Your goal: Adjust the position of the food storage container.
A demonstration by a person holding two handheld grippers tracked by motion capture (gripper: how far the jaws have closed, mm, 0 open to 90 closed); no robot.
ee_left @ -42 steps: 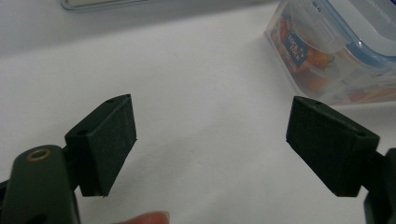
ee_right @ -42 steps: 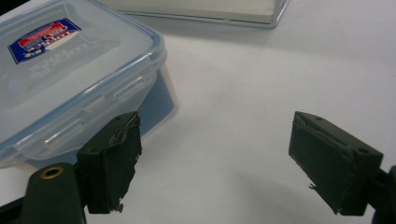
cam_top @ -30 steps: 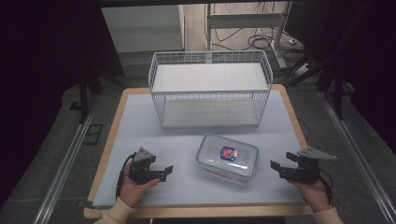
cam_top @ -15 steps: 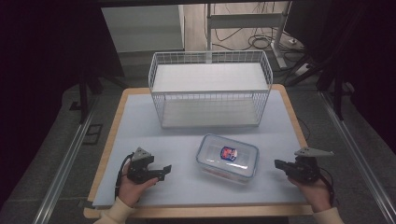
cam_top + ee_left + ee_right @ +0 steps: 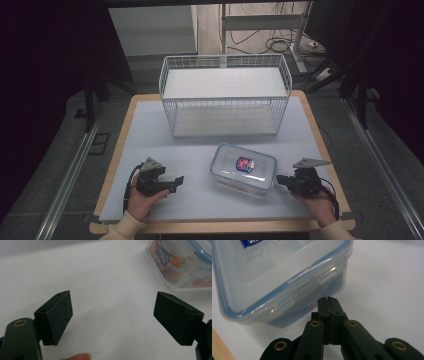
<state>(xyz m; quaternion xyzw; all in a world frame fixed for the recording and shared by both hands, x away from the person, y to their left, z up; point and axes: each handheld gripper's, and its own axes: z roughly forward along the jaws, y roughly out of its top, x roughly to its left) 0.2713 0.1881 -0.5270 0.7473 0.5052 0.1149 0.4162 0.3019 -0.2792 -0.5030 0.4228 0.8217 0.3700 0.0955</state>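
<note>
A clear plastic container (image 5: pixel 243 169) with a blue-rimmed lid and a red and blue label lies on the white mat, in front of the basket. My right gripper (image 5: pixel 279 180) is shut with nothing between its jaws, its tip close to the container's right end. In the right gripper view the closed tips (image 5: pixel 328 300) sit just short of the side latch of the container (image 5: pixel 277 272). My left gripper (image 5: pixel 176 182) rests open at the front left, well apart from the box. Its jaws (image 5: pixel 112 307) stand wide over bare mat, with the container (image 5: pixel 180 262) off to the upper right.
A white wire basket (image 5: pixel 225 95) with a white floor stands at the back middle of the table. The white mat (image 5: pixel 150 135) covers a wooden tabletop, whose edge (image 5: pixel 320 125) shows along the right side. Cables and a stand's legs lie on the floor behind.
The right gripper's jaws went from open to shut, and that hand has slid left toward the container's end. The left gripper and the container have stayed put.
</note>
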